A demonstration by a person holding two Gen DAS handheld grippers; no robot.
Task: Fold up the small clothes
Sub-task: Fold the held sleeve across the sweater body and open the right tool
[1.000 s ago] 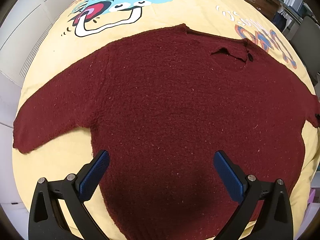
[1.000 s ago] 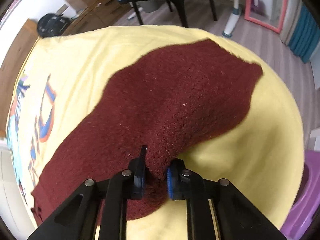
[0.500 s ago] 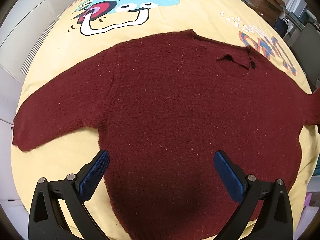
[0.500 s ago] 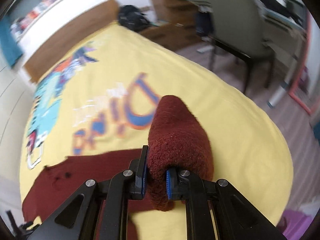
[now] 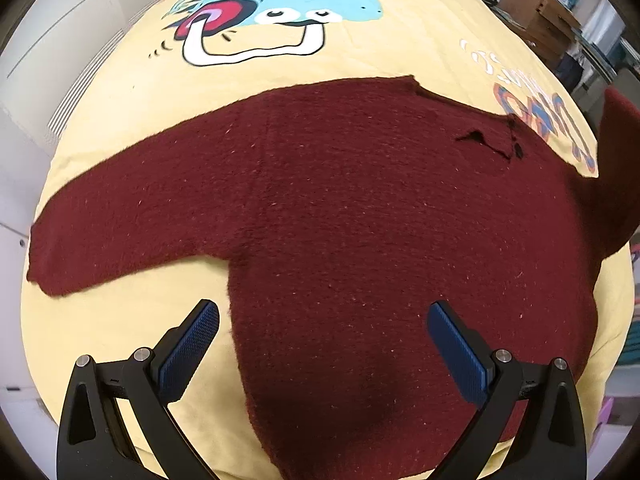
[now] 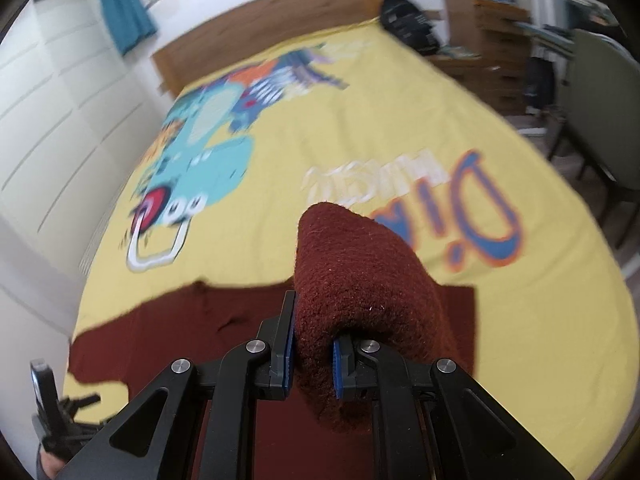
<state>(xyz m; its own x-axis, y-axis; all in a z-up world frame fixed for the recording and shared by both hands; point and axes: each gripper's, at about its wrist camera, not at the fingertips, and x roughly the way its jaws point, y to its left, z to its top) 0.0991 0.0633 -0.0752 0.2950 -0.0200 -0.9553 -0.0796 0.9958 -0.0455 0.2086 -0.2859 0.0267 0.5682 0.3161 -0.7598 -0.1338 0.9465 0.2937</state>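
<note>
A dark red knitted sweater [image 5: 360,216] lies spread flat on a yellow bed cover [image 5: 120,92], neck toward the far side. Its left sleeve [image 5: 120,232] stretches out flat to the left. My left gripper [image 5: 320,340] is open and empty, hovering over the sweater's lower body near the hem. My right gripper [image 6: 312,348] is shut on the sweater's right sleeve [image 6: 360,272] and holds it lifted above the body. The raised sleeve also shows at the right edge of the left wrist view [image 5: 616,152].
The cover carries a cartoon dinosaur print [image 5: 280,4] and lettering [image 6: 472,208]. A wooden headboard [image 6: 260,32] stands at the far end. White cabinet doors [image 6: 60,120] line the left side. Wooden drawers [image 6: 492,40] and a grey chair [image 6: 600,100] stand to the right.
My right gripper has lifted the right sleeve off the bed and swung it over toward the sweater's body. My left gripper has drifted slightly left, staying open.
</note>
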